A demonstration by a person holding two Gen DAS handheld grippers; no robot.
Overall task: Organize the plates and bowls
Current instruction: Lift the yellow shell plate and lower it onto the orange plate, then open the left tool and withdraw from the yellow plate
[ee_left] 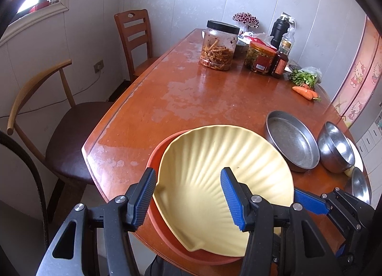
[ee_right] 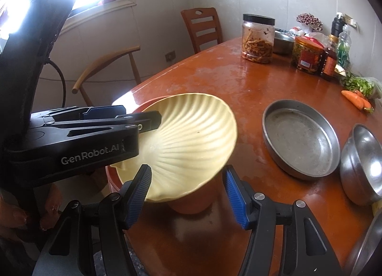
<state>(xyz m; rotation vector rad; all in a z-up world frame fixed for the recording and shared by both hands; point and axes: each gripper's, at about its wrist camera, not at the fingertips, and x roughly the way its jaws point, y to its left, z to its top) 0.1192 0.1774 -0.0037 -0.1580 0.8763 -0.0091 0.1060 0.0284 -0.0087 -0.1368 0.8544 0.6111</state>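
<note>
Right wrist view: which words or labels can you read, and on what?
"GenRobot.AI": white lettering on the black body of the left claw.
Red label on the clear pickle jar with the orange lid: too blurred to read.
Label on the dark brown sauce bottle: too blurred to read.

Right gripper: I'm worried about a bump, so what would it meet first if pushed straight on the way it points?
Probably the yellow shell plate: its near rim sits between the open fingers of the right gripper, above the red bowl. Depth is unclear.
</note>
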